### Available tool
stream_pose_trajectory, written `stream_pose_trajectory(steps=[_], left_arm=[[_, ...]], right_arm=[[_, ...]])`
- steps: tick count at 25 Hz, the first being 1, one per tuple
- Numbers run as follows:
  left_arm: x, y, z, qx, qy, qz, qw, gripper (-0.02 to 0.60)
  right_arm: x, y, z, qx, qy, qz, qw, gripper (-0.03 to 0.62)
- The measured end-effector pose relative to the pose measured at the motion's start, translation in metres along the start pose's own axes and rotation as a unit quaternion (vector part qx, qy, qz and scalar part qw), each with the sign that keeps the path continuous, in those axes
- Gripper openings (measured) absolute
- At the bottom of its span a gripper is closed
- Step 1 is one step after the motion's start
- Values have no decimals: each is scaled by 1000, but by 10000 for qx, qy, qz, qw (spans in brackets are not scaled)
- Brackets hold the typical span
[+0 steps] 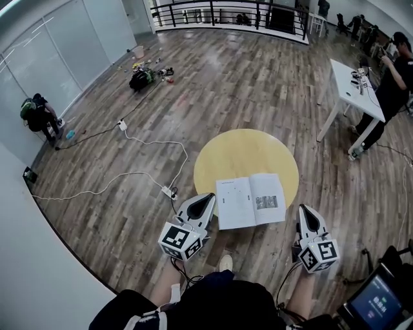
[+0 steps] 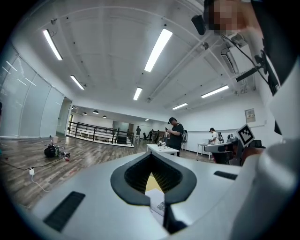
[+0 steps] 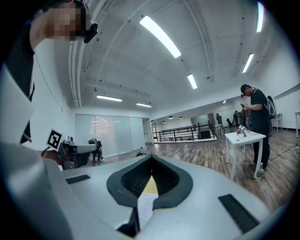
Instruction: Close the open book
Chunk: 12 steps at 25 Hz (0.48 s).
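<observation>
White open paper book [image 1: 250, 201] flat on round yellow table [image 1: 245, 151].
Left gripper [image 1: 205, 201] and right gripper [image 1: 305, 211] flank it, each with jaws pressed together on nothing.

Round tabletop [image 1: 226, 155]: plain yellow. Open paper book [image 1: 250, 201]: white pages, black print. My left gripper [image 1: 208, 198], right gripper [image 1: 305, 211]: grey, black-and-white marker cubes.

A wood-plank floor [image 1: 258, 84] spreads around a round yellow worktop [image 1: 245, 151], with a white table [image 1: 352, 90] standing well apart. Glass walls [image 1: 58, 38] line one side, a black railing [image 1: 226, 13] the far end, and strip lights [image 2: 158, 49] run overhead.
</observation>
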<state>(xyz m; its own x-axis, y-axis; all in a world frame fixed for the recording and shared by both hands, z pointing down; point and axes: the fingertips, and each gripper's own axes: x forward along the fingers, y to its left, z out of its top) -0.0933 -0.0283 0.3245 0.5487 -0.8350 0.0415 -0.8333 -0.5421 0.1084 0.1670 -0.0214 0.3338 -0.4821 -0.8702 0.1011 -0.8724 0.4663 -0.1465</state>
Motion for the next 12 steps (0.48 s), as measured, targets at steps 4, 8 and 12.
stream_pose_trajectory(steps=[4,8,12], left_arm=[[12,18,-2,-53,41,-15,10000,-2],[20,27,-11,-138,123,4,9998,-2],[29,29,-19,-225,199,19,9995,-2]], right_arm=[[22,-4,0,-7,57,-28,10000,-3],[36,-7,-4,8,124,-14,9999,-3],[44,-12,-7,35,188,31,9998,-3]])
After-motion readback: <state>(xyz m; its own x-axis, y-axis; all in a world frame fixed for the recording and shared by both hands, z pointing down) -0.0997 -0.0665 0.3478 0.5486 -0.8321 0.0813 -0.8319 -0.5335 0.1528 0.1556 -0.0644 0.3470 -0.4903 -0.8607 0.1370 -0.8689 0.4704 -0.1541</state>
